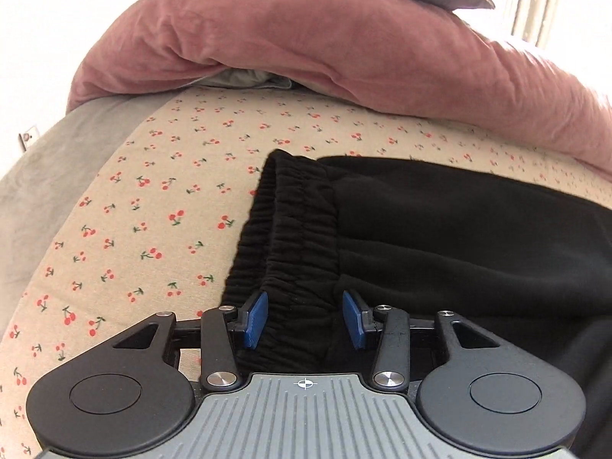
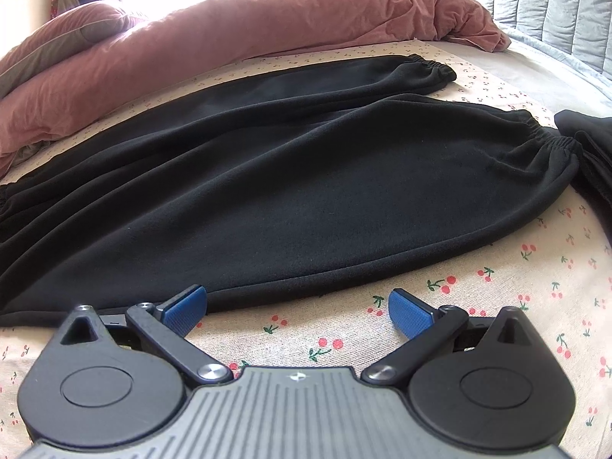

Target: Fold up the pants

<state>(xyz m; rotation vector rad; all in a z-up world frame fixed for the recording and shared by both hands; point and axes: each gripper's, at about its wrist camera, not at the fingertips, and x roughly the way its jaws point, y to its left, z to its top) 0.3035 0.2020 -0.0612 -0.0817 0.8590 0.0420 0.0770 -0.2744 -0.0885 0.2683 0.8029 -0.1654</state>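
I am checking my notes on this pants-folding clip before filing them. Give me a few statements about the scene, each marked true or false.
1. The pants are black. True.
2. The sheet under them is plain white. False: it is beige with a red cherry print.
3. The left tool sits at the elastic waistband, with the fabric between its blue pads. True.
4. The right tool is clamped on a cuff. False: it is open over bare sheet beside the near leg's edge.
5. A pink duvet lies bunched beyond the pants. True.
6. The two legs are stacked on each other. False: they lie side by side.
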